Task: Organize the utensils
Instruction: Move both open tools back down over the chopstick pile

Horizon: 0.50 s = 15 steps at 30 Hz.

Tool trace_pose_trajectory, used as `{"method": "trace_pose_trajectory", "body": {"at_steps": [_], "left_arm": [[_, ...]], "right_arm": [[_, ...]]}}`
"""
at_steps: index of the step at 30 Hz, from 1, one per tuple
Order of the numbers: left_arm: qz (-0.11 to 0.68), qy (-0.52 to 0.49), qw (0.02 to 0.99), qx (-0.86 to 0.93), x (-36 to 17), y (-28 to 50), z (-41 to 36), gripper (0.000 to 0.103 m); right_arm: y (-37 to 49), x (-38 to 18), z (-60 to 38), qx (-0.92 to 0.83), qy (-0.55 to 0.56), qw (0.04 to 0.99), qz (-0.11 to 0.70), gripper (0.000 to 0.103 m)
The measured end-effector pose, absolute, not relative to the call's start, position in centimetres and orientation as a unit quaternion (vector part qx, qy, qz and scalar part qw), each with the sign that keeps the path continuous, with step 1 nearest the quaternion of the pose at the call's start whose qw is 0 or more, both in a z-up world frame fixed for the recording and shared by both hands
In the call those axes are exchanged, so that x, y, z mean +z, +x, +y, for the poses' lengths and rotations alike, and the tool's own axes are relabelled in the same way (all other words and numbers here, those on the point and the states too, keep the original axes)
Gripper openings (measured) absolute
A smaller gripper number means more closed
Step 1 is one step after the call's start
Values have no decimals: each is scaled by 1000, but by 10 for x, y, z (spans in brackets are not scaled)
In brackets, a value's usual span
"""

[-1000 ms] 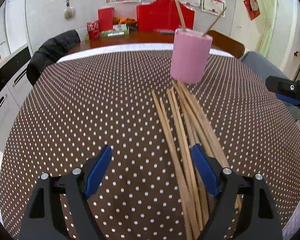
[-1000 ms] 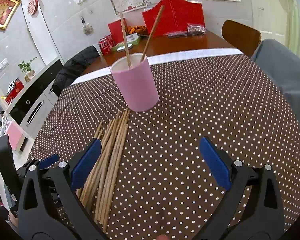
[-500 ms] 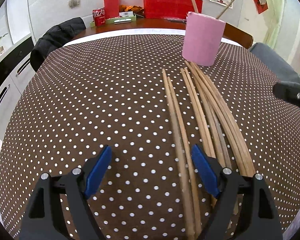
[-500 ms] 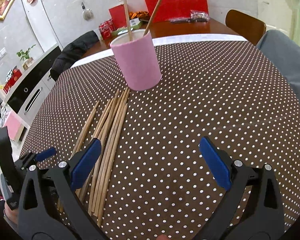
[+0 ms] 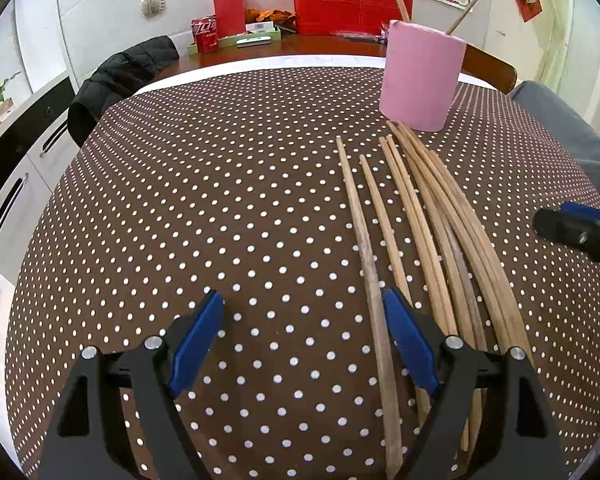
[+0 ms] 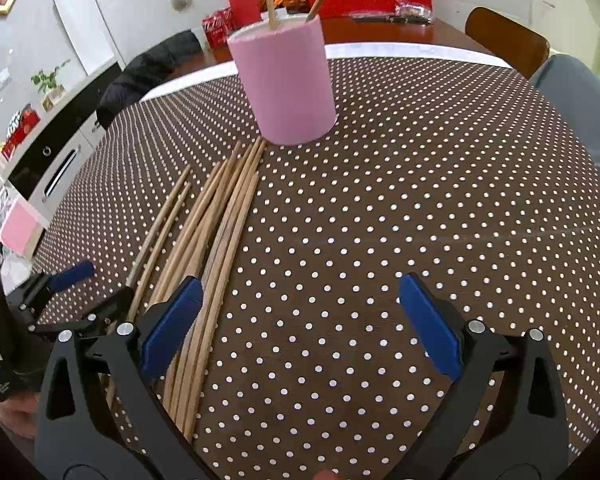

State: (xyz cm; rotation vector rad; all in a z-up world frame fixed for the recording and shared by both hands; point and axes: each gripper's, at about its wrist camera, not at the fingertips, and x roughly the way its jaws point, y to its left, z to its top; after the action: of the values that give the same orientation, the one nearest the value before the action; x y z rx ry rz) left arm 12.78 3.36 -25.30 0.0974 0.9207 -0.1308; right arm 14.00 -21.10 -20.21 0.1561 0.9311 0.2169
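1. The left gripper (image 5: 304,340) has dropped closer to the tablecloth (image 5: 204,208) than a second ago; its jaws are spread wide and hold nothing.
2. The chopsticks (image 5: 424,216) lie loose from 1 to 5 o'clock, with one now between the fingers.
3. The right gripper (image 6: 300,320) is released too and nearer the pink cup (image 6: 286,84), which stands at 12 o'clock with two sticks inside.

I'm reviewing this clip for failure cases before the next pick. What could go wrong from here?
1. The chopsticks lie packed and overlapping, so the open left tool may pinch several or scatter them.
2. The pink cup stands right at the pile's far tips; a shoved stick might nudge or tip it.
3. Two chopsticks already lean across the cup's mouth, so another could catch on them going in.
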Motion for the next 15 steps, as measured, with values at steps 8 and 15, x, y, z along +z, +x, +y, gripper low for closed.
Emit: {"method": "trace_pose_trajectory", "body": {"at_steps": [8,15], "left_arm": [[438,59,895,-55,-252,139,28,81],[443,42,893,-58,-253,142,35,81]], "right_arm": [[158,-217,-187,109,37,875,471,96],[161,-217,-175,78,-23,878,472,96]]}}
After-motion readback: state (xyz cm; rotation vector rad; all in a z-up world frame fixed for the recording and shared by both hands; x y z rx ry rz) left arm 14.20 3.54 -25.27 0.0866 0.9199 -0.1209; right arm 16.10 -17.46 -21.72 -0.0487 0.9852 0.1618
